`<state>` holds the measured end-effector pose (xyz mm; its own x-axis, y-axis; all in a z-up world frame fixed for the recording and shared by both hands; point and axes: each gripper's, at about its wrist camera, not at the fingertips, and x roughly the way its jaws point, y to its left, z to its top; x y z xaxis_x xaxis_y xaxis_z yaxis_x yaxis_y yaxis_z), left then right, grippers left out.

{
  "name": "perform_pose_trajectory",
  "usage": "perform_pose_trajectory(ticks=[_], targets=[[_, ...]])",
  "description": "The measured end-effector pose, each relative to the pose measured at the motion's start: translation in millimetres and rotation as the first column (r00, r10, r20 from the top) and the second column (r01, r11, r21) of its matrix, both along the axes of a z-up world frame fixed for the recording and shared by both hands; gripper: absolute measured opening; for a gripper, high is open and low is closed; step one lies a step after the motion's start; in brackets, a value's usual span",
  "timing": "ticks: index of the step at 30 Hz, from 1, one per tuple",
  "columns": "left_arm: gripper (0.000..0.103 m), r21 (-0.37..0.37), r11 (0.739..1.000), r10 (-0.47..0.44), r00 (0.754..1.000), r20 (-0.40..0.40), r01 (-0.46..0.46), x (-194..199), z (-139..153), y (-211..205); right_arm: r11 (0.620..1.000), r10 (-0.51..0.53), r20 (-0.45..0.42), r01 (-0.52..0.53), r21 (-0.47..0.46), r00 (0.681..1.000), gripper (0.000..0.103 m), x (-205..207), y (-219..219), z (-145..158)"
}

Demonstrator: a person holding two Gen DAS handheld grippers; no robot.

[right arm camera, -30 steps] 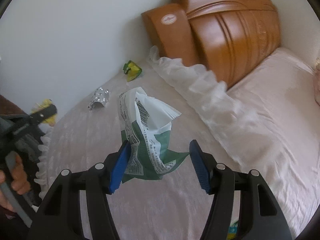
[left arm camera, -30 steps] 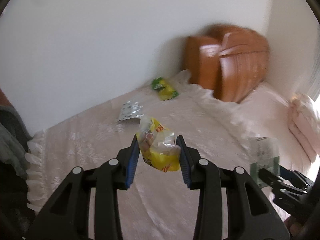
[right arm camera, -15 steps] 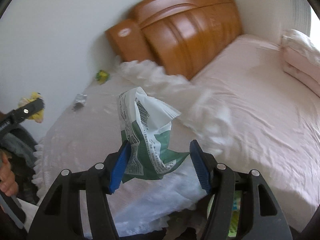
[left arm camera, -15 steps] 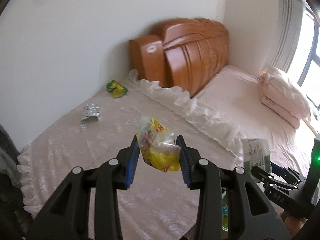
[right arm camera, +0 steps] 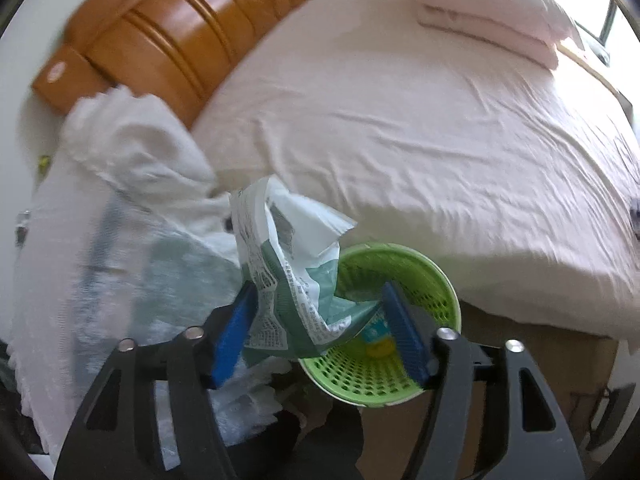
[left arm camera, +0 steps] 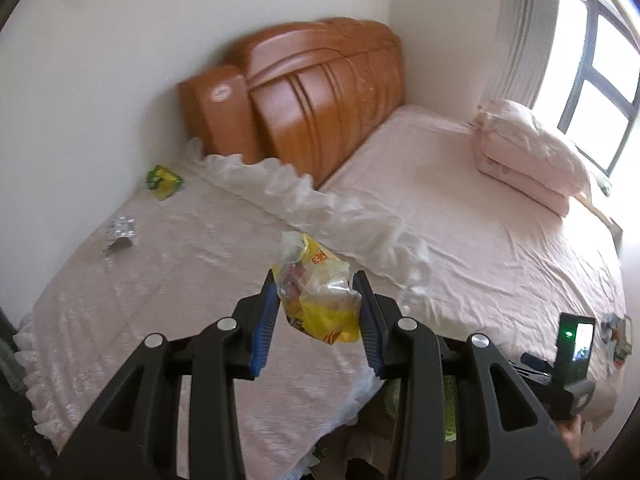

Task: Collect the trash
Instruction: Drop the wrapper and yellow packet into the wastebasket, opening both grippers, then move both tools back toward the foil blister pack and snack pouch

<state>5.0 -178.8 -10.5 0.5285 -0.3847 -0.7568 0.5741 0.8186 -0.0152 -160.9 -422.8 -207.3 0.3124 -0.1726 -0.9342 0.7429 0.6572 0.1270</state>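
Above the near edge of the cloth-covered side bed (left arm camera: 168,280), the left gripper (left arm camera: 316,312) was held with its blue-padded jaws closed against both sides of a yellow snack wrapper (left arm camera: 320,300), which was carried clear of the cloth. Two further pieces of trash were left on the same surface: a silver foil wrapper (left arm camera: 119,233) near the wall-side edge, and a green-and-yellow wrapper (left arm camera: 163,177) at the far corner, close to the wooden headboard (left arm camera: 316,92). A ruffled white cloth edge (left arm camera: 304,200) was seen between the side bed and the main bed (left arm camera: 480,216). A folded pink quilt (left arm camera: 528,152) was stacked at the far window-side corner of the main bed. In the right wrist view, the right gripper (right arm camera: 320,328) was held with its jaws set moderately wide; a crumpled white-and-green bag (right arm camera: 288,280) was lodged between them, pressed against the left pad, while contact with the right pad could not be confirmed. The bag hung directly over the rim of a green perforated basket (right arm camera: 432,292), which stood below the gripper, just beside the near edge of the main bed. Blue and yellow items of unclear identity were visible at the basket bottom. The right gripper body was also visible at the lower right of the left wrist view, with a green indicator lit.
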Motion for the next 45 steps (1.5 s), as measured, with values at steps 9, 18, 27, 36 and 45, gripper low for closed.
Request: perform_pose_trajectory(ticks=[9,18,27,36,45], targets=[[0.037,0.001,0.983,-0.183,0.980,-0.079,0.184,-43,-24,-71,0.995,-0.078,0.002,0.078,-0.067,0.997,0.100,-53,-28,20],[0.037,-0.022,0.891,-0.448,0.871,-0.201,0.453,-107,-70,-158,0.981,-0.149,0.032,0.152,-0.117,0.988,0.100,-101,-61,56],[0.093,-0.024,0.829,-0.549,0.806,-0.220,0.558,-140,-89,-197,0.975,-0.184,0.062,0.190,-0.118,0.981,0.100,-118,-77,67],[0.095,-0.022,0.845,-0.527,0.825,-0.207,0.534,-122,-80,-185,0.978,-0.168,0.069,0.175,-0.114,0.983,0.100,-104,-71,70],[0.095,-0.065,0.927,-0.375,0.921,-0.105,0.370,-75,-47,-119,0.987,-0.050,0.145,0.071,-0.145,0.988,0.100,-59,-31,98]])
